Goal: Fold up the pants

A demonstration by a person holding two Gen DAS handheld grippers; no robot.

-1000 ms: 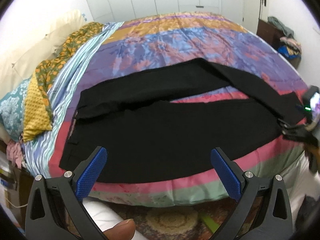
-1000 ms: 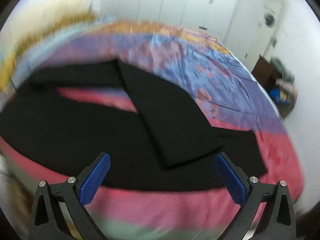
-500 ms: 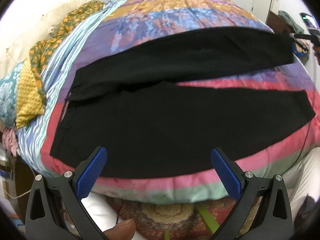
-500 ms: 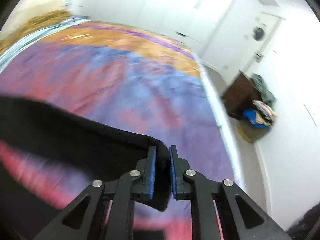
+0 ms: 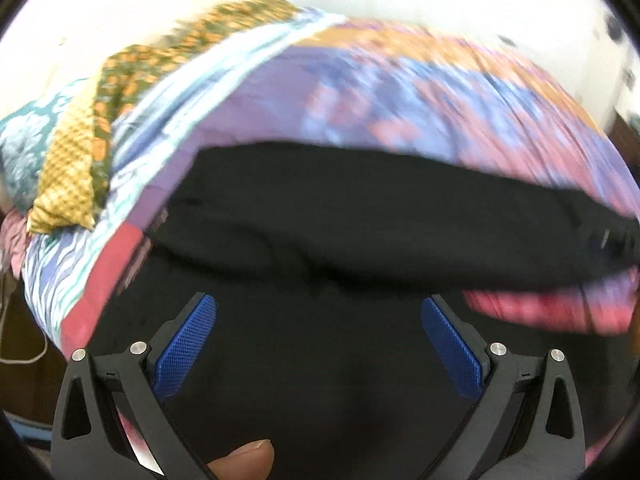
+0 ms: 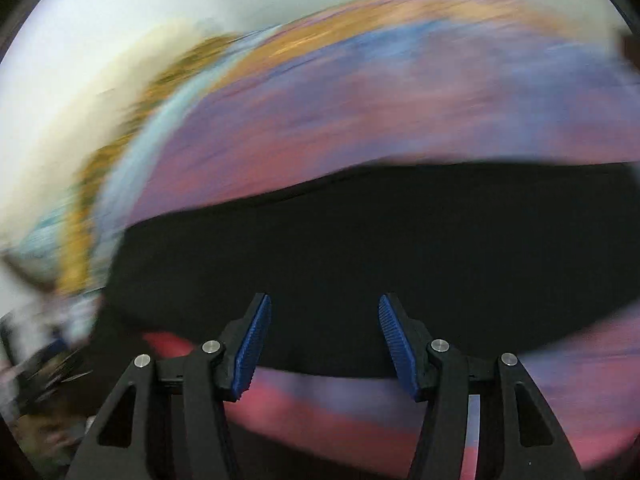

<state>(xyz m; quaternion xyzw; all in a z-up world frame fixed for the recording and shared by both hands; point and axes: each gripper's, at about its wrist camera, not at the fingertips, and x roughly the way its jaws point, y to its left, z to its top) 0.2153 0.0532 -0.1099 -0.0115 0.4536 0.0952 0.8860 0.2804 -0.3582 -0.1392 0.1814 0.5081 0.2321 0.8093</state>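
Note:
Black pants (image 5: 340, 248) lie spread on a bed with a colourful patchwork cover (image 5: 400, 92). In the left wrist view the far leg lies partly over the near one, with a pink strip of cover showing between them at the right. My left gripper (image 5: 320, 344) is open and empty, low over the waist end. In the blurred right wrist view a pant leg (image 6: 380, 248) stretches across the frame. My right gripper (image 6: 325, 342) is open and empty just above the leg's near edge.
Patterned pillows (image 5: 76, 160) in yellow, orange and teal are piled at the bed's left end, against a white wall (image 5: 120, 8). The bed's edge (image 5: 52, 304) drops away at the lower left. A thumb (image 5: 244, 460) shows at the bottom.
My right gripper was shut on the far leg's hem half a second ago and is now open; the leg lies closer to the near one. My left gripper moved in over the waist.

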